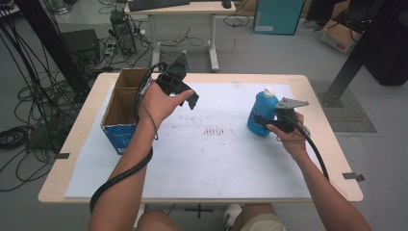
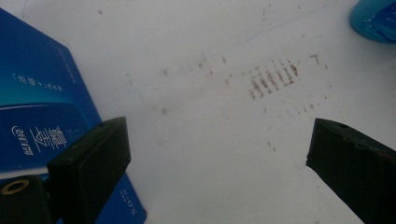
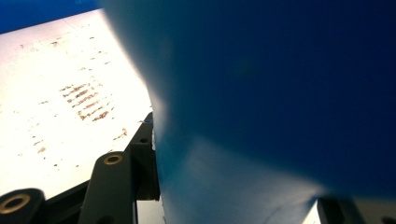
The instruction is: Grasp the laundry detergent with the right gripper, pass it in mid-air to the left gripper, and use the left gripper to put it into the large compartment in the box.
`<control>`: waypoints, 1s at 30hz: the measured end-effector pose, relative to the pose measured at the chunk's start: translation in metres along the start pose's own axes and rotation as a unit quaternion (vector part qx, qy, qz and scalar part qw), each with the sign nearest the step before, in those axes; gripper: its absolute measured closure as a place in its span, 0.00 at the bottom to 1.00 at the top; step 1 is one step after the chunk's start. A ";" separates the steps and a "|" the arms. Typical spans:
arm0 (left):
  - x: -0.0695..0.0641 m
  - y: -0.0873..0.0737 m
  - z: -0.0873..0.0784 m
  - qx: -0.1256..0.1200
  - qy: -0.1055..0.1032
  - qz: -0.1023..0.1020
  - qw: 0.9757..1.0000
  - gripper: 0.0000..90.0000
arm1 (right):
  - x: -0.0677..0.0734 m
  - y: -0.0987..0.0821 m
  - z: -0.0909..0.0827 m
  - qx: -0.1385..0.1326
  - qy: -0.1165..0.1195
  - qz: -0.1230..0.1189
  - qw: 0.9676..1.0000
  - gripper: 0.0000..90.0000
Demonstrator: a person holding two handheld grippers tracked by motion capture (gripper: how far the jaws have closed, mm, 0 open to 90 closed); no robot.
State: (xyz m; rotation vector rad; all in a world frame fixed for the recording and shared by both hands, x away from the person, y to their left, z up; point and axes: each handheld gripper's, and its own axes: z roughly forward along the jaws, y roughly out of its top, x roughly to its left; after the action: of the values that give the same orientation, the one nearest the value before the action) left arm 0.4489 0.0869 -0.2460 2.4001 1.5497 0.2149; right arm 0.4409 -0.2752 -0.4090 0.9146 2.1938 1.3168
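Blue plastic bottle [image 1: 261, 115] with a white cap, upright on the white sheet [image 1: 216, 163] at the right of the counter [image 1: 77, 139] — clamped at its lower half between the fingers of the right gripper [image 1: 266, 122], held in the person's right hand [image 1: 290, 136]. Seen from the right gripper view as a broad blue wall [image 3: 280, 93] pressed against the black finger [image 3: 144, 163] at the left, with the other finger barely peeking in at the bottom right corner. Grey three-cornered plate on top of that gripper, cable trailing back along the forearm.

Left gripper [image 1: 193, 98] raised above the sheet in the left hand [image 1: 159, 103], just right of the cardboard box [image 1: 120, 113] — fingers [image 2: 93, 163] spread wide apart, nothing between them but bare sheet. Rusty brown smudges [image 2: 273, 77] on the sheet between the two grippers. Box open at the top, brown inside, blue printed outer wall [image 2: 32, 107] with white lettering, standing at the left edge of the sheet, well apart from the bottle. Bottle's base [image 2: 376, 21] just caught at the top right corner of the left gripper view.
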 end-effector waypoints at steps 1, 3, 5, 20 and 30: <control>0.000 0.000 0.000 0.000 0.000 0.000 1.000 0.07 | 0.000 0.000 0.000 0.000 0.000 0.000 1.000 0.48; 0.000 0.000 0.000 0.001 0.001 0.002 1.000 0.07 | 0.000 0.000 0.000 0.000 0.000 0.000 1.000 0.48; 0.000 0.000 -0.001 0.001 0.000 0.002 1.000 0.07 | 0.000 0.000 0.000 0.000 0.000 0.000 1.000 0.48; -0.001 -0.001 -0.002 0.000 -0.001 0.002 1.000 0.07 | 0.000 0.000 0.000 0.000 0.000 -0.001 1.000 0.48; -0.001 -0.001 -0.003 -0.002 0.000 0.003 1.000 0.07 | 0.000 0.000 0.000 0.000 0.000 -0.002 1.000 0.48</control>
State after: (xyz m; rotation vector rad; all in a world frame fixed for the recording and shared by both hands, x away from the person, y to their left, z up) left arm 0.4468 0.0871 -0.2432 2.4009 1.5412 0.2189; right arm 0.4409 -0.2753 -0.4090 0.9097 2.1950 1.3156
